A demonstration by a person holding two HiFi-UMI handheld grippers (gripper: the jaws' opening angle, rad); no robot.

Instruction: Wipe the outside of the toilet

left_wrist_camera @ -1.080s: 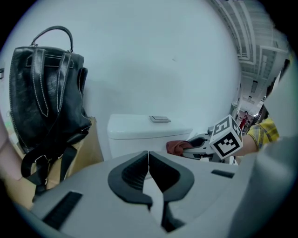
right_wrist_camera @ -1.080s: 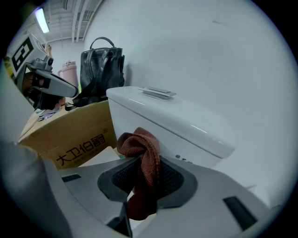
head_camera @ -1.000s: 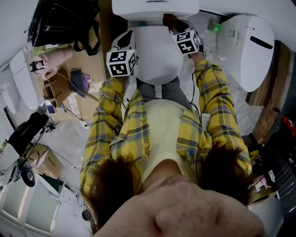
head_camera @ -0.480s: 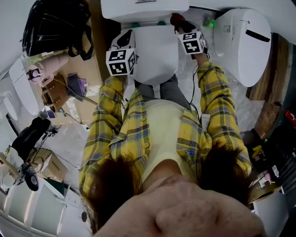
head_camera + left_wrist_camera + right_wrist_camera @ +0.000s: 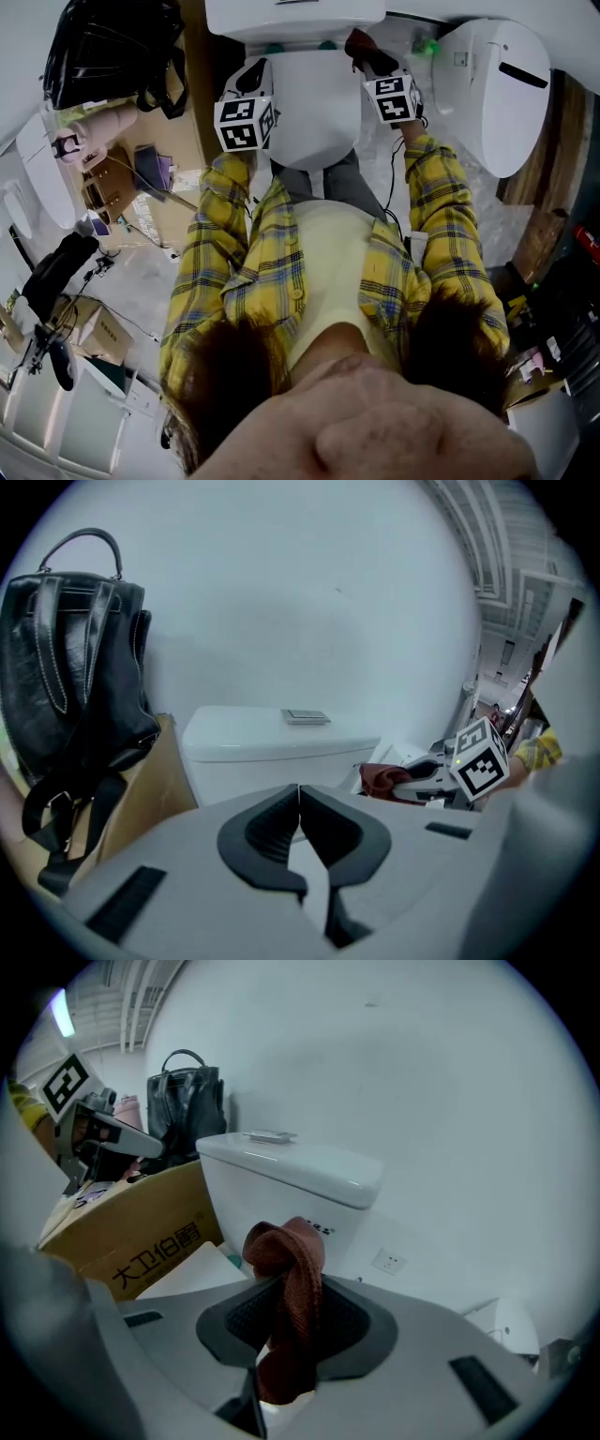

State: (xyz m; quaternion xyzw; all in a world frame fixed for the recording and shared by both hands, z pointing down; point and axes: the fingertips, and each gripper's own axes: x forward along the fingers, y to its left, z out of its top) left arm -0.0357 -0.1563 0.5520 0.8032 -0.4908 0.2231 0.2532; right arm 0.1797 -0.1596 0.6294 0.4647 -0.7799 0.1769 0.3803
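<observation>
Right gripper view, right hand-held gripper clamping cloth, toilet beyond

Person in a yellow plaid shirt, with a grey handheld gripper on each side
The yellow plaid shirt, crossed with blue and dark lines, has long sleeves and is open over a pale yellow T-shirt; grey trousers show beyond it, and dark brown hair lies at both shoulders. The left gripper and the right gripper have smooth light-grey bodies with dark rectangular slots and black ribbed jaw pads in a rounded black surround. Each carries a white cube printed with black square markers: left cube, right cube
</observation>
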